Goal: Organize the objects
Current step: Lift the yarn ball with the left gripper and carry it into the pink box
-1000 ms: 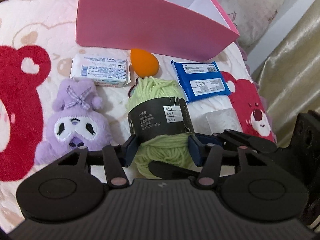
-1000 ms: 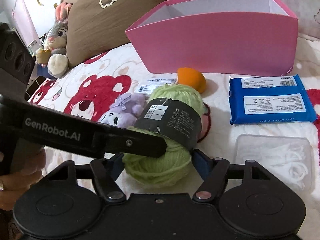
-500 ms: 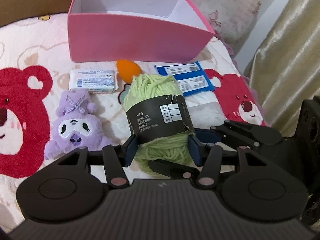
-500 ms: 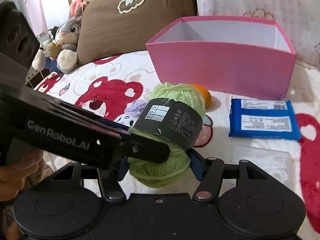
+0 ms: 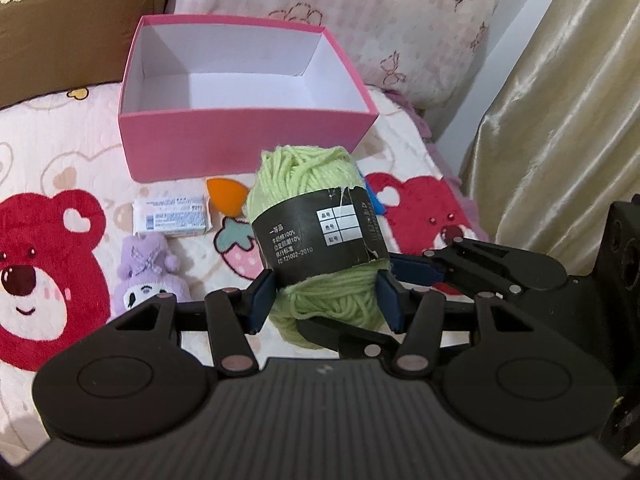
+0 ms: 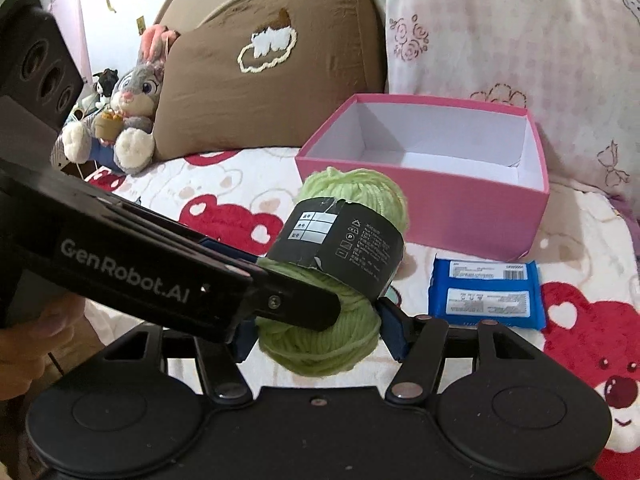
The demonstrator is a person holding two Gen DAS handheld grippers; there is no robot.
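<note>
A light green yarn ball point(image 5: 316, 200) with a black paper band hangs above the bedspread, gripped from two sides. My left gripper point(image 5: 326, 300) is shut on its lower half, blue pads pressing both flanks. My right gripper point(image 6: 320, 336) is shut on the same yarn ball point(image 6: 344, 236), and the left gripper's black finger point(image 6: 200, 276) crosses in front of it. Beyond stands the empty pink box point(image 5: 248, 144), also in the right wrist view as the pink box point(image 6: 420, 208). On the bed lie an orange sponge point(image 5: 226, 196), a white pack point(image 5: 172, 216), a purple plush point(image 5: 148, 276) and a blue wipes pack point(image 6: 486, 294).
The bedspread point(image 5: 52, 184) has red bear prints. A brown pillow point(image 6: 260, 80) and a pink floral pillow point(image 6: 500, 28) stand behind the box. A grey bunny plush point(image 6: 128, 112) sits at the far left, and a gold curtain point(image 5: 568, 100) hangs at the right. A person's hand point(image 6: 36, 340) holds the left gripper.
Both grippers have risen with the yarn ball, lifting it off the bedspread. The objects on the bed look smaller and the inside of the pink box has come into view.
</note>
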